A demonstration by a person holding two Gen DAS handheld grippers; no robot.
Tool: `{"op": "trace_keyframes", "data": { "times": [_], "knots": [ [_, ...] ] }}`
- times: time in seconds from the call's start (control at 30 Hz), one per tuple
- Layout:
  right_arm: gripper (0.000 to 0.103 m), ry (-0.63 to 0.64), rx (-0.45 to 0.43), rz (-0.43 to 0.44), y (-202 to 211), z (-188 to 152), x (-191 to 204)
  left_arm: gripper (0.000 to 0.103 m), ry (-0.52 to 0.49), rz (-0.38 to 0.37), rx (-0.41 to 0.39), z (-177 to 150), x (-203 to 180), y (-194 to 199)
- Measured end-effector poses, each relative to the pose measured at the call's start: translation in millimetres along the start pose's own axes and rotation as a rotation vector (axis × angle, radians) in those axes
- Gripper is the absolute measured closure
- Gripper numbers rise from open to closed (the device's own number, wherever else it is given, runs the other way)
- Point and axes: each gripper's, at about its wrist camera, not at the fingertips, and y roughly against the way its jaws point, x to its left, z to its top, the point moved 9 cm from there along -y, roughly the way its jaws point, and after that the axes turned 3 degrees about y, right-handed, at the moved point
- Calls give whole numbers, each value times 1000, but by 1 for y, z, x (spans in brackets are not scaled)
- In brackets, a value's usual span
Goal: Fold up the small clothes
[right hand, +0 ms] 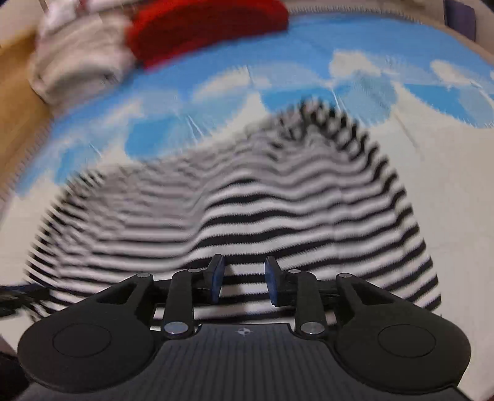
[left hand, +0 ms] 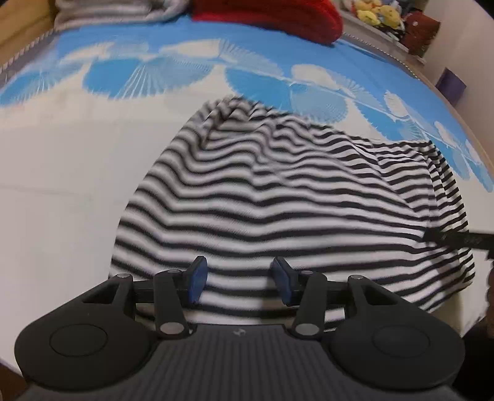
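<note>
A black-and-white striped garment [left hand: 278,197] lies rumpled on the bed, filling the middle of both views; it also shows in the right wrist view [right hand: 247,197]. My left gripper [left hand: 239,277] is open, its blue pads apart just over the garment's near edge, holding nothing. My right gripper [right hand: 244,277] is open too, over the near edge of the same garment, holding nothing. The right wrist view is blurred by motion. A dark bit of the other gripper shows at the right edge of the left wrist view [left hand: 457,239].
The bed sheet [left hand: 61,185] is cream with blue fan shapes. A red cloth [left hand: 271,15] and a grey striped cloth [left hand: 117,9] lie at the far end. Folded pale clothes [right hand: 80,58] sit far left. Stuffed toys [left hand: 379,14] stand beyond the bed.
</note>
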Motion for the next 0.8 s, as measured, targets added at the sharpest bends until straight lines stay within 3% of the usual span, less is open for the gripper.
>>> {"op": "trace_keyframes", "data": {
  "times": [0.07, 0.27, 0.3, 0.37, 0.4, 0.47, 0.6, 0.7, 0.8],
  "knots": [
    [75, 20, 63, -65, -16, -7, -4, 51, -3, -6, 30, -7, 7, -3],
    [73, 86, 6, -123, 0, 1, 7, 51, -24, -11, -10, -17, 15, 11],
    [73, 87, 13, -135, 3, 1, 5, 53, -19, -14, -15, -19, 17, 13],
    [72, 78, 53, -176, 1, -6, -4, 74, -6, -4, -37, -22, 25, 20],
    [72, 72, 70, -181, 3, -10, -9, 78, 5, 1, -46, -22, 29, 23],
    [72, 87, 77, -190, 6, -18, -8, 88, 45, -6, -65, -22, 39, 31],
    [68, 113, 45, -269, 29, -32, -7, 88, 142, -27, -87, -18, 57, 45],
    [67, 39, 13, -250, 48, -39, -16, 88, 256, -66, -73, -18, 69, 49],
    [67, 0, -76, -204, 83, -39, -17, 86, 353, -102, -40, -23, 77, 47]
  ]
}}
